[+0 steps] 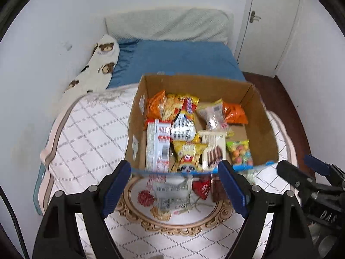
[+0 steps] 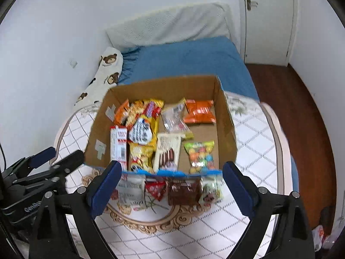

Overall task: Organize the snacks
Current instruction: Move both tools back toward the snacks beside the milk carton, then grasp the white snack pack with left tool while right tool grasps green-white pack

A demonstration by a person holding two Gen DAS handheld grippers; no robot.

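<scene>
An open cardboard box (image 1: 262, 127) (image 2: 226, 118) sits on a quilted blanket and holds several snack packs, among them orange bags (image 2: 200, 111), yellow packs (image 1: 187, 153) and a candy bag (image 2: 200, 155). Loose snacks lie in front of the box: a white pack (image 1: 170, 192) (image 2: 130, 188), a red pack (image 2: 155, 188), a brown pack (image 2: 183, 191) and a small bag (image 2: 210, 191). My left gripper (image 1: 174, 185) is open and empty above the white pack. My right gripper (image 2: 170, 190) is open and empty above the loose snacks.
The blanket (image 2: 254, 142) covers a blue bed (image 1: 183, 58) with a pillow (image 1: 168, 26) and a bear-print cushion (image 1: 97, 69). White walls stand left and behind. A door (image 2: 267, 21) and a wooden floor (image 2: 301, 118) are on the right.
</scene>
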